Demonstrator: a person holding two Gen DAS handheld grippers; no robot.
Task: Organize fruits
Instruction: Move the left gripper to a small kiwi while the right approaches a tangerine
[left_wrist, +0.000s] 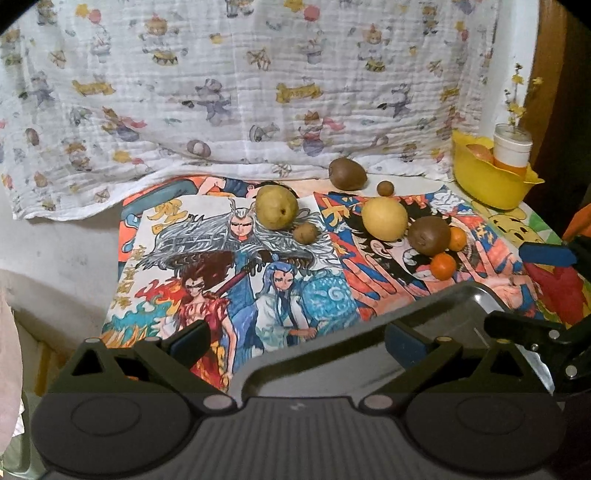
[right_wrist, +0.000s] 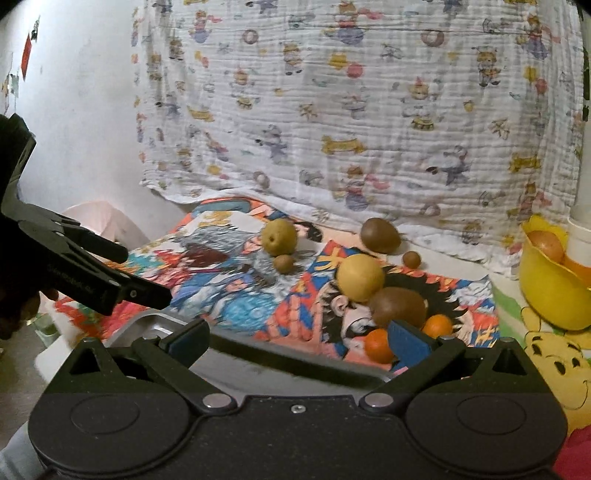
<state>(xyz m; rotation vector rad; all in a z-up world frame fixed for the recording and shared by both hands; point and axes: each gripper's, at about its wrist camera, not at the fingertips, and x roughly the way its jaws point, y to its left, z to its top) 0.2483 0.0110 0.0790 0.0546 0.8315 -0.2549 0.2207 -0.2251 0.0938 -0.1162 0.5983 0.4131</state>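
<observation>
Loose fruit lies on cartoon posters: a green pear (left_wrist: 276, 206) (right_wrist: 279, 236), a small kiwi (left_wrist: 305, 232) (right_wrist: 283, 263), a far kiwi (left_wrist: 347, 173) (right_wrist: 380, 235), a yellow pear (left_wrist: 384, 218) (right_wrist: 360, 277), a big kiwi (left_wrist: 429, 235) (right_wrist: 397, 307) and two oranges (left_wrist: 443, 266) (right_wrist: 437, 325). A metal tray (left_wrist: 461, 314) (right_wrist: 159, 321) lies nearest, under both grippers. My left gripper (left_wrist: 297, 341) is open and holds nothing. My right gripper (right_wrist: 299, 339) is open too, short of the oranges, its fingers (left_wrist: 546, 255) showing at right in the left wrist view.
A yellow bowl (left_wrist: 491, 181) (right_wrist: 550, 291) stands at the far right with a round fruit in it, and a white cup (left_wrist: 511, 147) behind. A tiny brown ball (left_wrist: 385, 188) (right_wrist: 411, 259) lies near the far kiwi. A printed cloth (left_wrist: 258, 92) hangs behind.
</observation>
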